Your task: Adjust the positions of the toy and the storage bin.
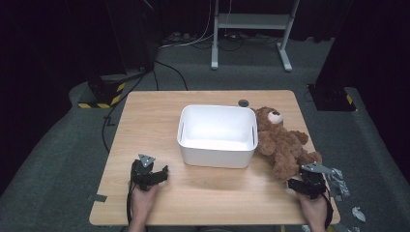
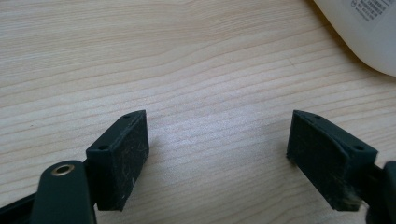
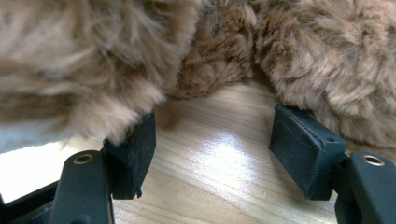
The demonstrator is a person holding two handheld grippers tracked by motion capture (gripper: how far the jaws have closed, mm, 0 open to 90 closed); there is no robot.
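A brown teddy bear [image 1: 283, 142] lies on its back on the wooden table [image 1: 145, 121], right of a white bin [image 1: 217, 135]. My right gripper [image 1: 302, 181] sits at the bear's feet near the table's front right edge. In the right gripper view its jaws stand open on the wood, and the bear's two furry legs [image 3: 322, 60] hang just over the fingertips [image 3: 135, 144] with bare table between the pads. My left gripper [image 1: 157, 175] rests on the table in front of the bin's left corner. The left gripper [image 2: 217, 154] is open over bare wood.
The bin's corner [image 2: 369, 32] shows at the upper right of the left gripper view. A small dark disc [image 1: 243, 102] sits on the table behind the bin. Grey floor surrounds the table, with cables and a stand at the back.
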